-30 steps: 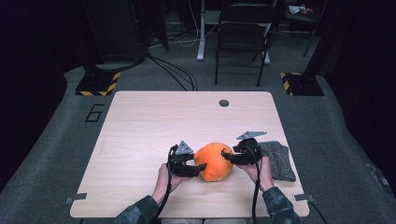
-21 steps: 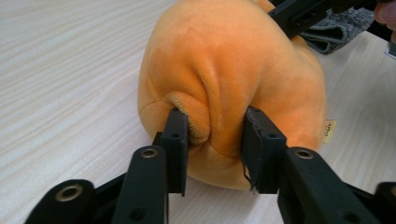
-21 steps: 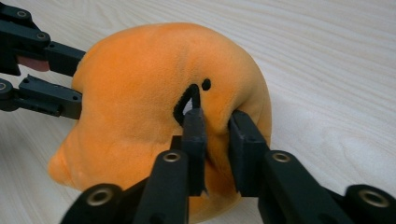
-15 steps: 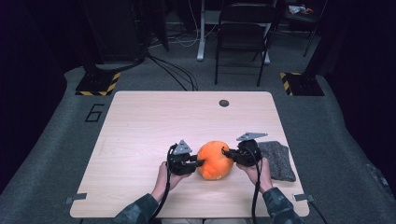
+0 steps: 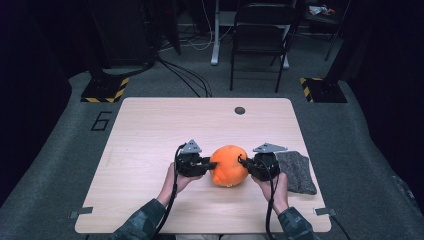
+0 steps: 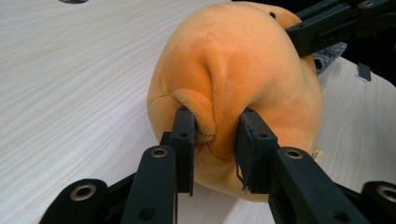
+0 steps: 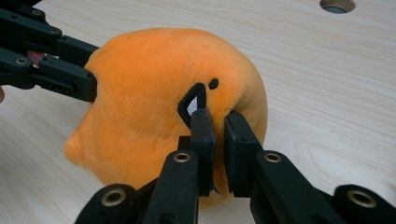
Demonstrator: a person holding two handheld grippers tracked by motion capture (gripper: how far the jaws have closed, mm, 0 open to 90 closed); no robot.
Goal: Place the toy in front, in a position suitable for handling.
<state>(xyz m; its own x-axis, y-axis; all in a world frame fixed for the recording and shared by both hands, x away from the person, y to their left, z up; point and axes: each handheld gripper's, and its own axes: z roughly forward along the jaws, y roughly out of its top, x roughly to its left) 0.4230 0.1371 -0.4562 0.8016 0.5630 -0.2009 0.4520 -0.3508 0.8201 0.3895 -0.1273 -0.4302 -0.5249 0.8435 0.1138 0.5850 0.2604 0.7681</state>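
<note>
Pinching a fold of plush on each side, both grippers hold the orange plush toy (image 5: 228, 165) between them at the near middle of the wooden table (image 5: 150, 130). The left gripper (image 5: 212, 164) has just been closing and now squeezes a ridge of fabric on the toy's left side; the right gripper (image 5: 242, 162) is clamped tight on a fold beside the black stitched mark on its right. Both hands come in from the near edge, jaws level and pointing inward at each other. A grey cloth (image 5: 296, 170) lies just right of the right hand
</note>
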